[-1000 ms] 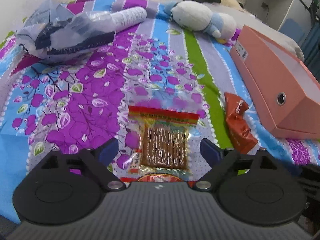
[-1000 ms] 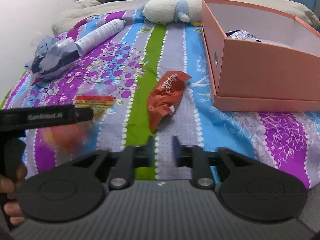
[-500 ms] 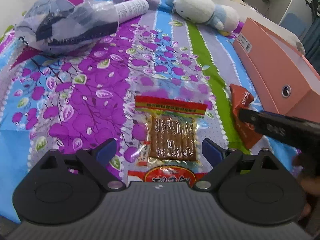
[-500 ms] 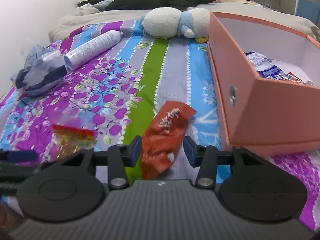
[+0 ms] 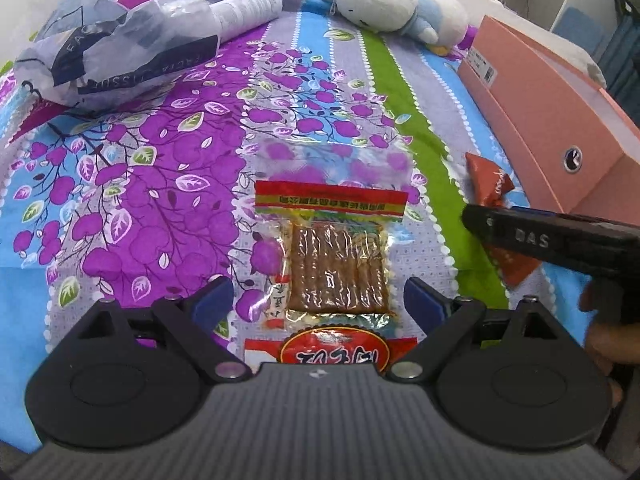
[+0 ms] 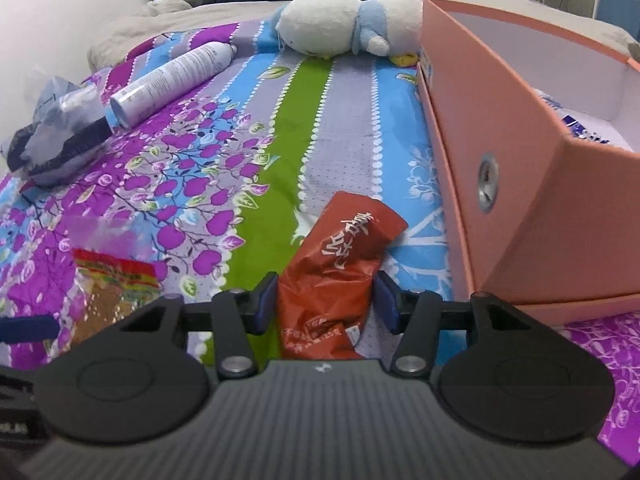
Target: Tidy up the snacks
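Between the opening right gripper fingers, red snack packet, untouched

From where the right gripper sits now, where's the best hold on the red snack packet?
Grip the red snack packet across its crumpled middle, coming from its near end. It lies flat on the bedspread, long axis pointing away, and already sits between the opening fingers of the right gripper, so both long edges are free.

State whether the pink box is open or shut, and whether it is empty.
Open, not empty: the pink box has no lid on, and a blue-and-white packet lies inside.
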Demonstrator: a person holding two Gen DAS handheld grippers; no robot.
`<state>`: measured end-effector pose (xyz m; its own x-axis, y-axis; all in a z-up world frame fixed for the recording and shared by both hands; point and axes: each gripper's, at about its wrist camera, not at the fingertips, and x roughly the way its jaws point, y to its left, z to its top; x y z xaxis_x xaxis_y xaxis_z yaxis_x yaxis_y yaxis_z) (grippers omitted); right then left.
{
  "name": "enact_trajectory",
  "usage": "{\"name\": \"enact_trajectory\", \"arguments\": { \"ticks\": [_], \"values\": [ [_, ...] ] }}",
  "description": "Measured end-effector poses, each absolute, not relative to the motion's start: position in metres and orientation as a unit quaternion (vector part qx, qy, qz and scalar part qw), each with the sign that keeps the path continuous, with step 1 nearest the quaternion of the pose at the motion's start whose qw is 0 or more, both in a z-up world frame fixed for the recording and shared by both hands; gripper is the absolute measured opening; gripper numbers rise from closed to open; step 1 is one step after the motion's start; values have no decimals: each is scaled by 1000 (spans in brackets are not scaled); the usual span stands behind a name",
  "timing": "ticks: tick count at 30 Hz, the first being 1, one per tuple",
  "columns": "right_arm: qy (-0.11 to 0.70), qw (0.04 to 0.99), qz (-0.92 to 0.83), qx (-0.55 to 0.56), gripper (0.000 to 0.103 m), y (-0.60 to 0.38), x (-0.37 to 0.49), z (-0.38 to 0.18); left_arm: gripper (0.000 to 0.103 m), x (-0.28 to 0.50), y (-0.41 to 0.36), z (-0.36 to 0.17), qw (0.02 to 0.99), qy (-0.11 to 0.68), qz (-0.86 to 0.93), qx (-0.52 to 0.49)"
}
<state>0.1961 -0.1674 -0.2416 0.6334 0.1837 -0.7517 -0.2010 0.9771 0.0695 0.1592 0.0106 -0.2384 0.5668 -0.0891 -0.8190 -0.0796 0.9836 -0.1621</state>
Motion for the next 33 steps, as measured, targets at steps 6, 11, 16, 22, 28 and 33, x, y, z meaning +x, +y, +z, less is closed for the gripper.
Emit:
{"name": "enact_trajectory", "arguments": {
  "ticks": [6, 11, 16, 22, 28, 33],
  "values": [
    [414, 903, 113, -28, 54, -171, 175, -237, 94, 165, 2, -243, 882, 468, 4, -56],
    [413, 901, 124, -47, 54, -169, 155, -236, 94, 167, -6, -247, 885, 465, 3, -33],
    [413, 900, 127, -55, 54, -170, 143, -235, 89, 167, -7, -249, 886, 463, 0, -29],
    [412, 901, 128, -54, 54, -171, 139, -232, 70, 165, -9, -242, 889, 458, -7, -25],
    [403, 905, 128, -52, 53, -173, 139, -221, 61, 166, -9, -232, 888, 457, -15, -40],
    [391, 910, 129, -39, 53, -177, 141, -205, 61, 168, -3, -218, 891, 450, -17, -63]
  ]
}}
